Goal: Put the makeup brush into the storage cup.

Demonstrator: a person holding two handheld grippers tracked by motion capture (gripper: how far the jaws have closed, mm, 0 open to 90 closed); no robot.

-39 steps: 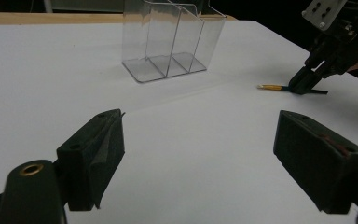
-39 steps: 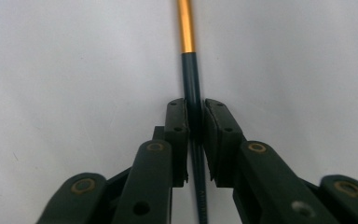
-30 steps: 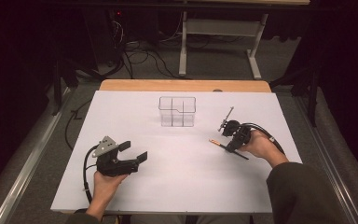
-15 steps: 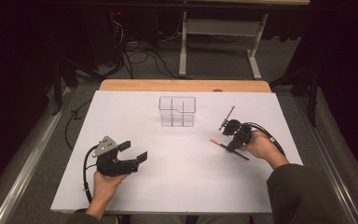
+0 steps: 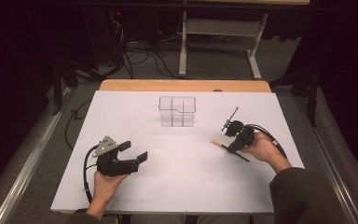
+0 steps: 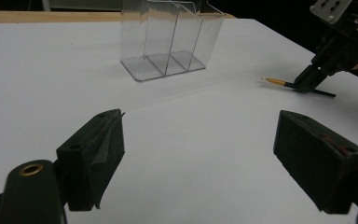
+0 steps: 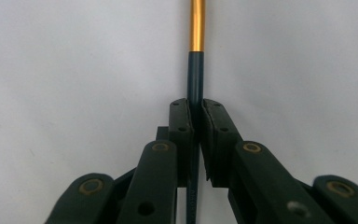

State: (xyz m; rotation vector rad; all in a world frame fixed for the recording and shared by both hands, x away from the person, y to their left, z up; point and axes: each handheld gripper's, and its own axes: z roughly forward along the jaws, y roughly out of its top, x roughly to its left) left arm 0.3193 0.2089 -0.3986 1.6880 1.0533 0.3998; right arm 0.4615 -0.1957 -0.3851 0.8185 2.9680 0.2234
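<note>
The right gripper (image 5: 230, 140) is clamped on a thin brush (image 7: 196, 70), low on the table (image 5: 177, 186) to the right of the clear organizer (image 5: 177, 112). The left gripper (image 5: 133, 156), wide apart and empty, waits nearer the person, left of the organizer. The pickup looks under way; next would likely be lifting the brush toward a compartment.

High view looks down on the table (image 5: 177, 186)—gripper views skim it close, sharing its white top.
</note>
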